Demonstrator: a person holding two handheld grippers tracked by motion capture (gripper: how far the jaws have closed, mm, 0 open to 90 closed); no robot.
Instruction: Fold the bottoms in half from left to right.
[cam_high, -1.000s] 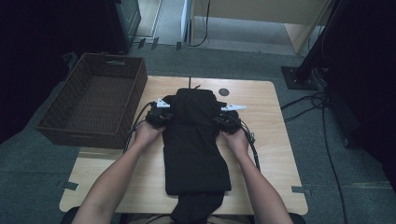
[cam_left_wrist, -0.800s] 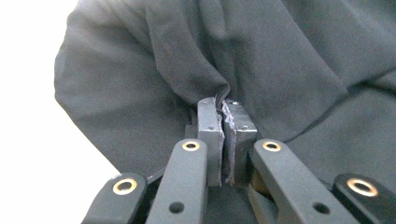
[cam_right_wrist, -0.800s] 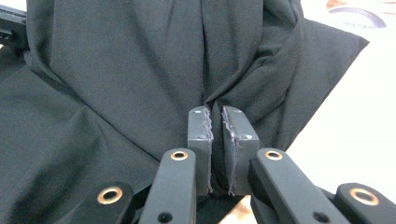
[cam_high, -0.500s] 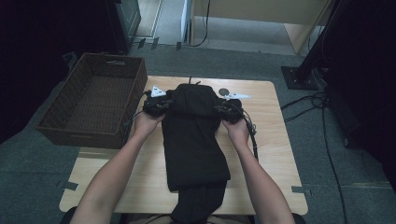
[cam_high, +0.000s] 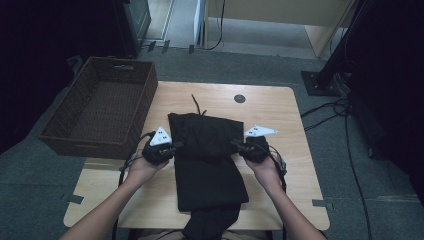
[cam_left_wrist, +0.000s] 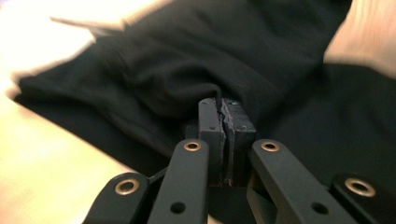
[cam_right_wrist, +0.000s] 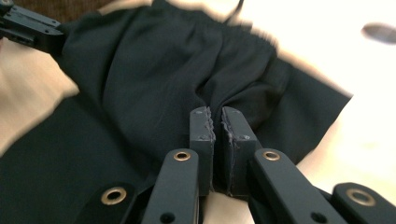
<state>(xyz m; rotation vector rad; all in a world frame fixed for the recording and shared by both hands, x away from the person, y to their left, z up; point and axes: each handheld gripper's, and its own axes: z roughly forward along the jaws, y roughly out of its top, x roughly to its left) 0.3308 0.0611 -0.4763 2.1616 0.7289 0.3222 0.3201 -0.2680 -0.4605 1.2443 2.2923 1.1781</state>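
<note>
While both jaws are pinching the black fabric garment (cam_high: 207, 160), the left gripper (cam_high: 174, 148) and right gripper (cam_high: 235, 145) are best folding level together.

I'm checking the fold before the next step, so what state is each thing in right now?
black garment: partly folded, top edge doubled toward the person, lower end hanging off the table.
left gripper: shut on the garment.
right gripper: shut on the garment.
wicker basket: empty.
</note>
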